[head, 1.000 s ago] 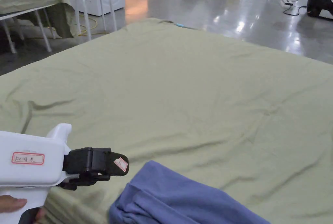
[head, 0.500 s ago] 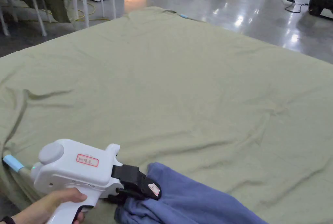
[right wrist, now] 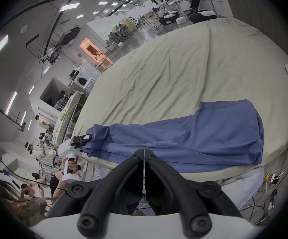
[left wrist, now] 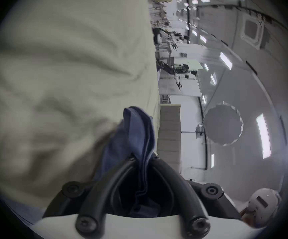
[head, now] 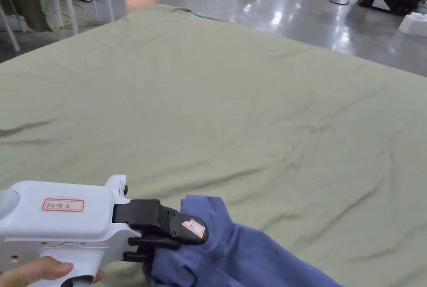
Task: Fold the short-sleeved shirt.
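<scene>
Lying bunched along the near edge of the wide table draped in pale green cloth [head: 250,92], the blue short-sleeved cotton shirt [right wrist: 191,139] stretches lengthwise, partly overhanging. The white-bodied left gripper with black jaws [head: 189,235] pinches one end of the shirt between both jaws. The right gripper [right wrist: 144,154] has its jaws closed together, empty, off the near edge.

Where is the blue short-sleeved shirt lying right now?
The blue short-sleeved shirt lies along the near edge of the green-sheeted bed; in the head view its bunched end sits pinched in the left gripper.
</scene>
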Tool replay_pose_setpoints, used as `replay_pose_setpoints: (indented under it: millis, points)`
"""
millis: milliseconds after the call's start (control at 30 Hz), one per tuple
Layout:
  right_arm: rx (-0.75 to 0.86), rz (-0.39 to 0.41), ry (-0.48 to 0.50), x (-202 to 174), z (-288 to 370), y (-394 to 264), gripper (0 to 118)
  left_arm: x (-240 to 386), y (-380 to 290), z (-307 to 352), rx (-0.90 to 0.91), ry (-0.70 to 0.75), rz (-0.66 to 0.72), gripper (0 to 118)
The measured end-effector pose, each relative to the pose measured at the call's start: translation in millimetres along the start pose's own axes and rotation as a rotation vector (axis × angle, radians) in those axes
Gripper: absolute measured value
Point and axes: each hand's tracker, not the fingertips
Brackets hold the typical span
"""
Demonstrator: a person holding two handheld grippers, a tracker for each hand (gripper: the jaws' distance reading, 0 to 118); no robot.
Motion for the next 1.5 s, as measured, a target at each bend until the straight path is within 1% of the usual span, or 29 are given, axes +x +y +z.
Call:
replay_pose_setpoints:
  millis: [133, 167, 267, 300, 433, 500, 600, 667, 700, 733, 767, 833, 867, 933, 967, 1000, 1033, 1067, 1100, 1133, 1167, 1200, 1233, 1267, 1333, 1367, 1400, 1467, 1500]
  points:
    - [0.026, -0.019, 0.018, 15.5, 12.1, -9.5, 4, 61.4, -11.6, -50.4, -0.038, 0.159, -0.215, 9]
    - [0.033, -0.026, 0.023, 19.5, 15.6, -11.9, 4, 69.2, -16.4, -64.6, -0.063, 0.154, -0.243, 9]
    - [0.072, -0.063, 0.035, 35.7, 30.5, -19.2, 4, 90.6, -32.4, -113.7, -0.161, 0.065, -0.244, 9]
    - [0.089, -0.076, 0.031, 41.0, 35.9, -21.4, 4, 95.5, -39.3, -132.2, -0.194, 0.057, -0.260, 9]
    - [0.129, -0.116, 0.009, 59.8, 52.3, -27.5, 4, 97.6, -65.5, -201.1, -0.266, 0.081, -0.297, 9]
    - [0.137, -0.125, -0.010, 65.7, 57.0, -30.4, 4, 91.4, -78.9, -229.9, -0.345, 0.084, -0.300, 9]
    - [0.141, -0.128, -0.037, 71.3, 61.0, -34.0, 4, 73.7, -99.6, -268.6, -0.426, 0.166, -0.318, 11]
    - [0.142, -0.132, -0.038, 74.6, 61.9, -35.6, 4, 59.5, -108.2, -285.0, -0.432, 0.260, -0.301, 26]
    - [0.144, -0.133, -0.035, 74.9, 61.6, -36.3, 4, 53.9, -112.8, -291.4, -0.429, 0.285, -0.285, 41]
    - [0.146, -0.133, -0.031, 74.9, 61.2, -37.1, 4, 49.7, -118.8, -294.7, -0.407, 0.257, -0.243, 69]
    - [0.144, -0.132, -0.028, 74.7, 60.8, -37.3, 4, 51.4, -121.0, -292.2, -0.381, 0.175, -0.196, 84]
    - [0.138, -0.130, -0.017, 74.9, 58.9, -38.1, 4, 66.2, -127.1, -291.4, -0.365, -0.024, -0.106, 87]
    - [0.134, -0.128, -0.014, 75.0, 58.0, -38.2, 4, 72.7, -125.8, -292.4, -0.400, -0.090, -0.083, 87]
    - [0.131, -0.125, -0.014, 75.4, 55.5, -38.3, 4, 91.0, -118.3, -282.0, -0.496, -0.192, -0.092, 87]
    - [0.132, -0.125, -0.014, 75.5, 55.3, -38.7, 4, 95.3, -115.8, -276.5, -0.502, -0.192, -0.116, 87]
    - [0.132, -0.125, -0.013, 75.7, 55.3, -39.3, 4, 99.7, -112.7, -266.0, -0.479, -0.174, -0.161, 86]
    - [0.134, -0.126, -0.010, 76.2, 55.5, -40.7, 4, 101.7, -108.1, -252.9, -0.430, -0.125, -0.211, 75]
    - [0.135, -0.128, -0.007, 76.5, 55.5, -41.7, 4, 101.4, -103.5, -243.4, -0.380, -0.045, -0.265, 46]
    - [0.138, -0.131, -0.003, 77.6, 56.1, -43.0, 4, 102.9, -99.6, -234.3, -0.359, 0.042, -0.327, 3]
    - [0.141, -0.138, -0.002, 78.4, 56.5, -44.3, 4, 102.4, -98.3, -225.6, -0.344, 0.159, -0.395, 1]
    - [0.143, -0.143, -0.003, 78.8, 56.9, -45.4, 4, 102.9, -100.6, -214.6, -0.320, 0.227, -0.425, 1]
    - [0.145, -0.146, -0.005, 79.3, 57.2, -46.7, 4, 96.9, -96.1, -201.6, -0.317, 0.237, -0.425, 1]
    - [0.146, -0.148, -0.005, 79.4, 57.8, -48.1, 4, 90.6, -91.9, -187.3, -0.346, 0.192, -0.395, 1]
    - [0.145, -0.148, -0.003, 79.6, 58.1, -48.8, 4, 84.0, -87.3, -173.7, -0.345, 0.181, -0.374, 1]
    - [0.134, -0.155, 0.003, 79.8, 56.8, -47.9, 4, 67.2, -79.3, -156.6, -0.234, 0.143, -0.186, 1]
    - [0.127, -0.159, 0.002, 80.4, 55.3, -46.6, 4, 62.3, -74.7, -161.9, -0.219, 0.118, -0.133, 0]
    - [0.121, -0.157, -0.001, 80.9, 53.5, -44.9, 4, 60.4, -72.6, -170.8, -0.238, 0.132, -0.160, 0]
    - [0.120, -0.152, -0.021, 79.8, 52.0, -44.1, 4, 64.6, -83.2, -199.1, -0.286, 0.202, -0.299, 0]
    - [0.123, -0.152, -0.035, 78.6, 52.1, -44.9, 4, 64.2, -87.9, -215.2, -0.332, 0.198, -0.313, 0]
